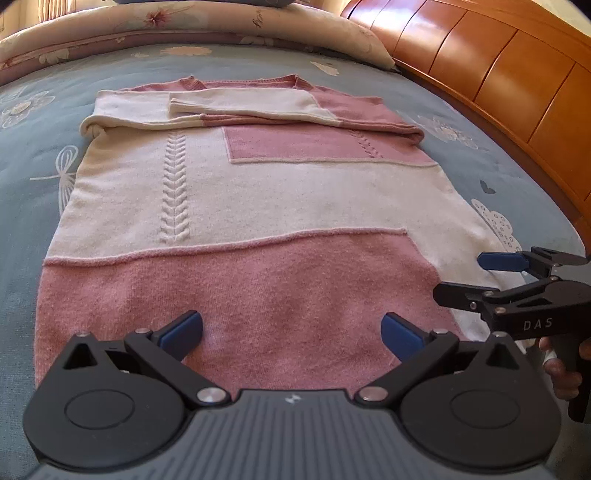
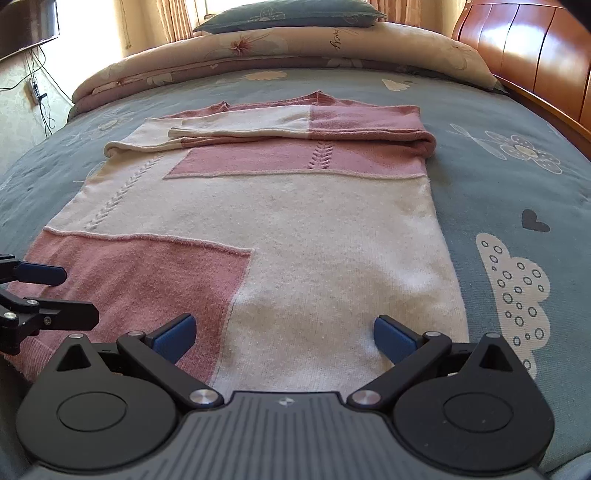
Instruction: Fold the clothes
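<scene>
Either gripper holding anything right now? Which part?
Nothing held. Left gripper and right gripper are both open, poised over the near hem of the pink-and-cream knit sweater lying flat on the blue floral bedspread.

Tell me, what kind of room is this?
Most likely a bedroom. A pink and cream sweater lies on a bed covered with a blue floral bedspread, a wooden headboard stands at one side, and a pillow rests on a folded quilt.

A pink and cream sweater [image 1: 236,206] lies flat on a blue bedspread [image 1: 33,155] ahead of the left gripper [image 1: 291,332], whose fingers are spread wide. The right gripper [image 1: 476,277] is beside it, also spread.
</scene>
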A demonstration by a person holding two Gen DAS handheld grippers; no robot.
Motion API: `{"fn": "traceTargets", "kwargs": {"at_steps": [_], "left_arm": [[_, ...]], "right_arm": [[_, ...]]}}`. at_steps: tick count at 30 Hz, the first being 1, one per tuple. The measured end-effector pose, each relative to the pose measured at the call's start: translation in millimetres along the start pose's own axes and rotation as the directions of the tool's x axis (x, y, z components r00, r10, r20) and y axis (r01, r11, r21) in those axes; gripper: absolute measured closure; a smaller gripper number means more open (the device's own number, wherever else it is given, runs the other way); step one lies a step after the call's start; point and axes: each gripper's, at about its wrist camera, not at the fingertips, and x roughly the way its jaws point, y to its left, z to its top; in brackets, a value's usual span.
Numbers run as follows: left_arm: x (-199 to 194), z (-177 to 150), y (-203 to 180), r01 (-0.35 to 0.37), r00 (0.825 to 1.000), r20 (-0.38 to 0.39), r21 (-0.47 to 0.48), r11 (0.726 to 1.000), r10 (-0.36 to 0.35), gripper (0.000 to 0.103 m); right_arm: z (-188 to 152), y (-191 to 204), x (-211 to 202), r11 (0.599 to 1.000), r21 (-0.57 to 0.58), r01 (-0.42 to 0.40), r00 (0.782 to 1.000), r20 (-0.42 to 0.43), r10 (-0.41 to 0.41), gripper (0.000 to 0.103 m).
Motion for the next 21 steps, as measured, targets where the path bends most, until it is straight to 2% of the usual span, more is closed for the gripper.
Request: {"fn": "traceTargets", "kwargs": {"at_steps": [10,17,21], "left_arm": [[-6.1,-15.9,-14.8,-0.053,0.998,-0.007,0.101,0.993,0.054,0.001],[-12.8,-27.0,-26.5,-0.067,0.996,-0.04,0.172,0.983,0.075,0.001],[-20.2,-32.5,-33.9,-0.074,0.997,0.001,0.221,0.972,0.076,0.001]], "right_arm": [[-7.5,1.3,-4.7,1.0,-0.02,0.007,1.0,0.0,-0.007,0.0],[-20.4,1.1,-16.6,0.998,-0.062,0.002,1.0,-0.008,-0.002,0.0],[-28.2,-3.8,-27.2,0.999,-0.049,-0.018,1.0,0.011,0.019,0.0]]}}
